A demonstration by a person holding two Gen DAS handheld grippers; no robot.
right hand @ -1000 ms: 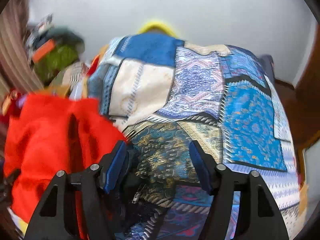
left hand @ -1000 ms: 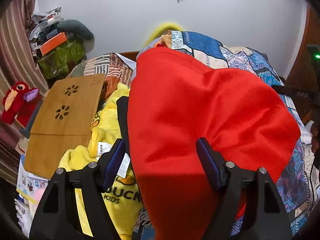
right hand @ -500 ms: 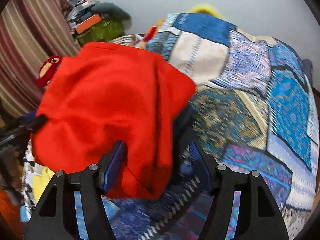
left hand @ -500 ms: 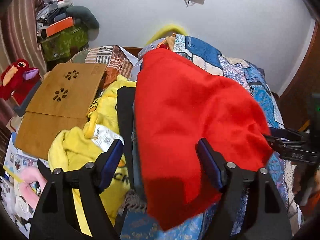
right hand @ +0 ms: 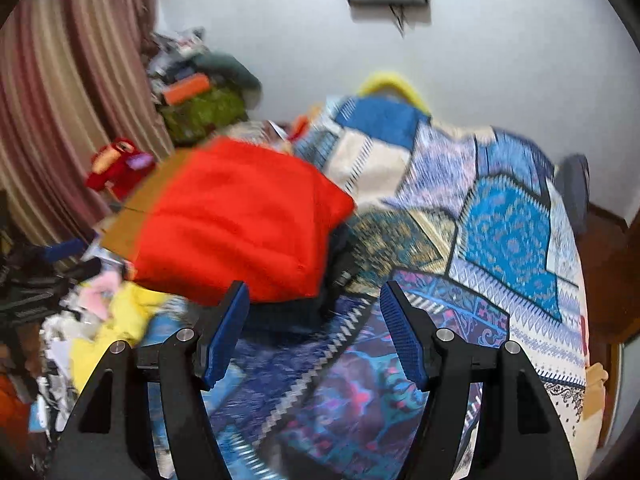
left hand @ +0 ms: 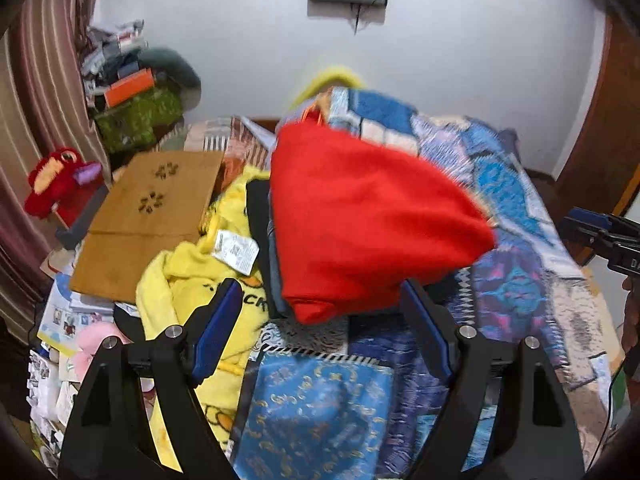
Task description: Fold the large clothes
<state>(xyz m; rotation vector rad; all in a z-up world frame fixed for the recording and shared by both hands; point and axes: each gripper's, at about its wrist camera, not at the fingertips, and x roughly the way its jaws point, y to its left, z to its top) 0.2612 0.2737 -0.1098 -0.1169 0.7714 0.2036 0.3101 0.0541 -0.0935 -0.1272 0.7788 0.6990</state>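
Lying folded, fuzzy red garment (left hand: 360,220) on patchwork bedspread (left hand: 516,280), both grippers' jaws spread, empty.

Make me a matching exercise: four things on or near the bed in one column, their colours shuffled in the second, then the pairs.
Things:
1. folded garment
2. duck blanket
3. lap desk
4. bedspread

Colours:
A. yellow
B. blue patchwork
C. red
D. brown

Pairs: 1-C, 2-A, 3-D, 4-B
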